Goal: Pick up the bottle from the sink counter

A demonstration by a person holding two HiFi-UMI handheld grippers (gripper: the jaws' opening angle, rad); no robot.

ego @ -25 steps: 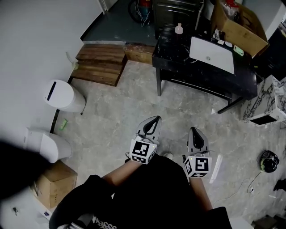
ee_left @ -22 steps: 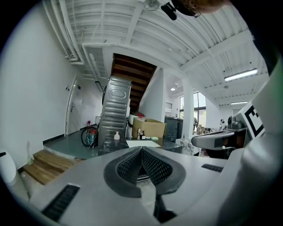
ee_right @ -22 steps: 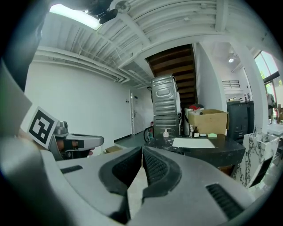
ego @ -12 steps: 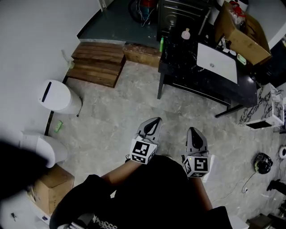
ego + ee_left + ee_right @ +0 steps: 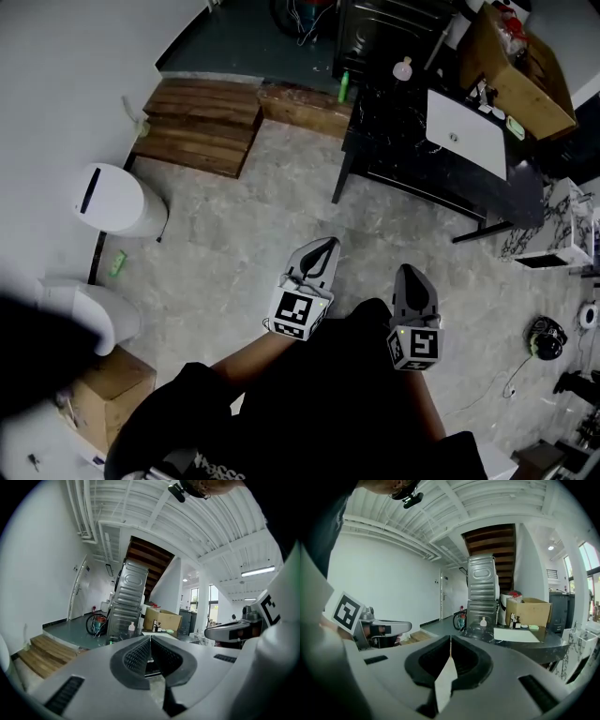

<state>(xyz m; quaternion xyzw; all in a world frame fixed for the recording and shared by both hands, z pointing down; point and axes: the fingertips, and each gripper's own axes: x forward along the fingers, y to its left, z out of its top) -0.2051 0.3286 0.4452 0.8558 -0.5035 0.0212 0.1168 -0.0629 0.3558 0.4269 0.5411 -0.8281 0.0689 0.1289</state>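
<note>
Since the earlier frames the black counter [image 5: 394, 141] and the wooden steps [image 5: 202, 122] have been sliding across the head view, and a green bottle [image 5: 343, 87] has been coming into sight at the counter's left end. Both grippers are pointing toward the counter, well apart from it. The bottle [image 5: 402, 68], pale with a round cap, is standing upright on the counter, left of the white sink [image 5: 466, 133]. An open cardboard box [image 5: 525, 70] behind the sink is holding red and mixed items too small to name.

In the left gripper view, the left gripper [image 5: 150, 638] is showing its 2 jaws pressed together on nothing, with the bottle [image 5: 131, 627] far ahead.

In the right gripper view, the right gripper [image 5: 450, 639] is likewise closed and empty. No label is readable.
</note>
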